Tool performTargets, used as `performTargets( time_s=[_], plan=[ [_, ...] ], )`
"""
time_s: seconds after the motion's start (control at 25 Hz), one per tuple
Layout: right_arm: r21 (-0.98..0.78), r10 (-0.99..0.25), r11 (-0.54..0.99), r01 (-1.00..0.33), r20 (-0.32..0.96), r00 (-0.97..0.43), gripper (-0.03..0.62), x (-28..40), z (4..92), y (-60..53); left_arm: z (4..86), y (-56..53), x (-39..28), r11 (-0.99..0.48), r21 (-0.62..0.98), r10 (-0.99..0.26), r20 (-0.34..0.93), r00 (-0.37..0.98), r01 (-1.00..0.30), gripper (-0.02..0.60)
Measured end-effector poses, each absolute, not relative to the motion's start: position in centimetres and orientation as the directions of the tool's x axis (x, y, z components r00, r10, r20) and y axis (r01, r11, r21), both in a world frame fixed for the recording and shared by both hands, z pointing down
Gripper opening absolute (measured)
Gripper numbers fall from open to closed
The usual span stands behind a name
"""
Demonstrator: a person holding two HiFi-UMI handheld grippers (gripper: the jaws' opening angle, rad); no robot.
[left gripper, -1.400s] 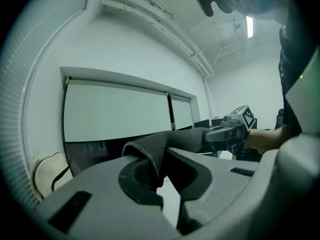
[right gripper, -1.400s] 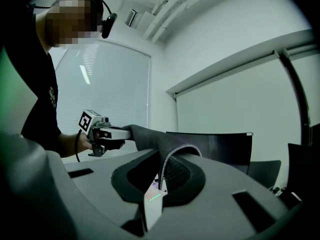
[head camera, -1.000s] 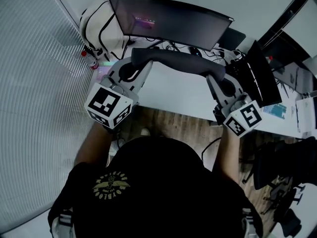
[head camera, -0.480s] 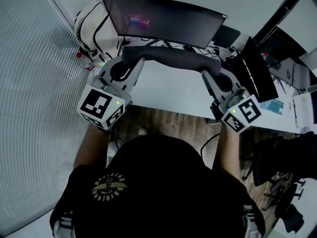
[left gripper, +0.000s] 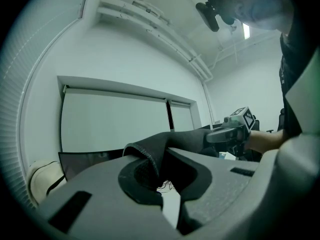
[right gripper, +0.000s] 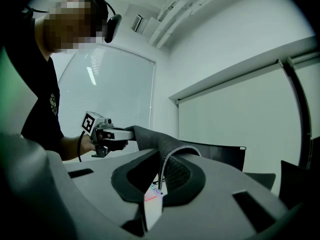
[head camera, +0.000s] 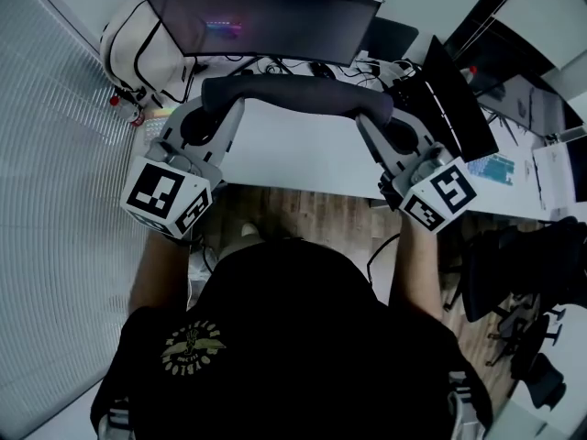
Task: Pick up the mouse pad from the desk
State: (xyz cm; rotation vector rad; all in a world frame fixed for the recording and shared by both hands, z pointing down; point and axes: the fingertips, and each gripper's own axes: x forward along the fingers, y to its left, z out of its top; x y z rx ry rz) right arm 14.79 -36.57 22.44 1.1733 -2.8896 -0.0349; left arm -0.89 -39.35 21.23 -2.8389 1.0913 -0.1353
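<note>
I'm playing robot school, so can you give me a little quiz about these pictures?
1. True or false: the pad hangs above the desk.
2. Left gripper or right gripper: which grips the pad? A) left B) right C) both
3. Fill in: behind the desk stands a dark ____.
Key: 1 true; 2 C; 3 monitor.

Left claw (head camera: 223,99) and right claw (head camera: 371,110) (both level, forearms outstretched) pinch ends of the mouse pad (head camera: 293,94).
</note>
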Motion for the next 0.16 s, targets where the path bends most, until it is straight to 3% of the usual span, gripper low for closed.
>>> performTargets(
  time_s=[0.16],
  plan=[
    [0.046, -0.692, 0.722, -0.691, 0.012, -0.722, 0.014, 16.9, 23.1, -36.6, 22.1, -39.1, 1.2, -0.744, -0.134, -0.665, 0.055, 0.744, -0.655, 0.021]
  ],
)
